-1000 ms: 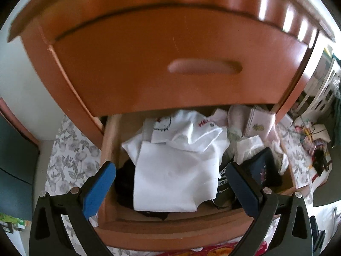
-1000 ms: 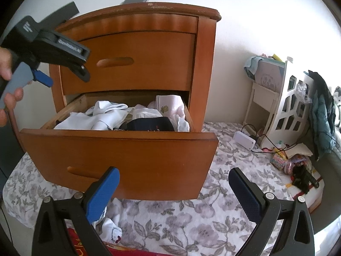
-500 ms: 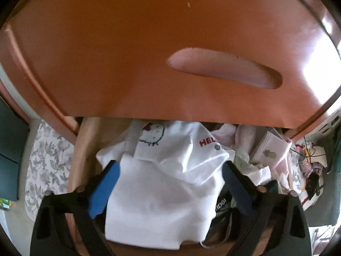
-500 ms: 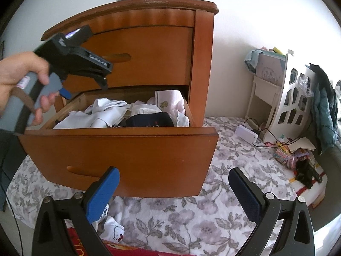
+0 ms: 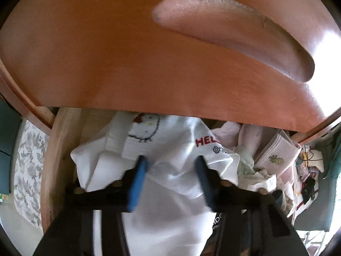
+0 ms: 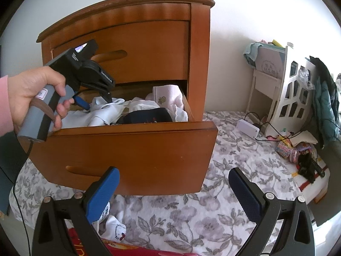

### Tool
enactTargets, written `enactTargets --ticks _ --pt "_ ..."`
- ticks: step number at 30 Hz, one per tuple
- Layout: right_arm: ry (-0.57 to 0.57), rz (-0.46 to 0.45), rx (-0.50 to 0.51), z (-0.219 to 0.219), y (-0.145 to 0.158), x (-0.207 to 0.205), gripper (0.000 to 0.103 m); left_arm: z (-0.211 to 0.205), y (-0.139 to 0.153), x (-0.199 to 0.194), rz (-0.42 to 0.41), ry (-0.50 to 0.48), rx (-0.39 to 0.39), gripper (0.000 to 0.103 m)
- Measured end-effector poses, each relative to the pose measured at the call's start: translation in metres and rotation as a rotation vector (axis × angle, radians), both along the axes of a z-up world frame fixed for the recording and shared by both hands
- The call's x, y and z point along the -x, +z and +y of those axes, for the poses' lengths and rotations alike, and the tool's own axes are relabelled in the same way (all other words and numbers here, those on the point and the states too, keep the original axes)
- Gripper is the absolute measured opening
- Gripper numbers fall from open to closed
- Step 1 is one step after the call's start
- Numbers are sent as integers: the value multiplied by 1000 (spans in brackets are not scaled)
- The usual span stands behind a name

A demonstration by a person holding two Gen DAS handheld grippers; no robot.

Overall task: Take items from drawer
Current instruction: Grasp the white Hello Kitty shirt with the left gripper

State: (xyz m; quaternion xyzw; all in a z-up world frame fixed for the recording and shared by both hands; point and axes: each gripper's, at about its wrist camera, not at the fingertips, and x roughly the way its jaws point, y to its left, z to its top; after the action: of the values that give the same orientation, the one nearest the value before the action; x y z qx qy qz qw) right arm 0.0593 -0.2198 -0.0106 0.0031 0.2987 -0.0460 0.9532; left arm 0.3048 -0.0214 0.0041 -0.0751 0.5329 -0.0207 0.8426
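Left gripper (image 5: 171,162): reaching down into the open lower drawer (image 6: 132,147) of a wooden nightstand (image 6: 198,64); its blue jaws have just been closing and now pinch a raised fold of a white garment (image 5: 170,183) between them.
White garment: printed with a cartoon face and red lettering, lying on top of the heap at the drawer's left side, close under the shut upper drawer front (image 5: 119,59).
Other drawer contents: a pale pink towel (image 6: 168,98) with a small embroidered motif at the back right, a dark navy item (image 6: 149,115) near the front, other white cloth around them.
Left hand (image 6: 36,93): wrapped around the gripper's grey handle, a pink sleeve (image 6: 5,104) at the wrist.
Right gripper (image 6: 173,188): held low before the drawer front, over a floral bedspread (image 6: 234,160); jaws spread wide with nothing between them.
Background: a white shelf unit (image 6: 285,89) against the wall, with cables and small clutter at its foot.
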Motion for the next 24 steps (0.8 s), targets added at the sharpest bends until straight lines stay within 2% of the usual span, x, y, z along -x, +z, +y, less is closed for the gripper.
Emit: enactTargets --ticks 6,17,24 --pt "-3 3 1 1 0 0 103 18 3 10 -14 21 37 11" --pt "-13 11 5 0 -1 -2 103 35 15 44 -58 11 59 7" --pt "-19 8 24 3 -1 -2 103 48 43 67 -109 -12 95 4"
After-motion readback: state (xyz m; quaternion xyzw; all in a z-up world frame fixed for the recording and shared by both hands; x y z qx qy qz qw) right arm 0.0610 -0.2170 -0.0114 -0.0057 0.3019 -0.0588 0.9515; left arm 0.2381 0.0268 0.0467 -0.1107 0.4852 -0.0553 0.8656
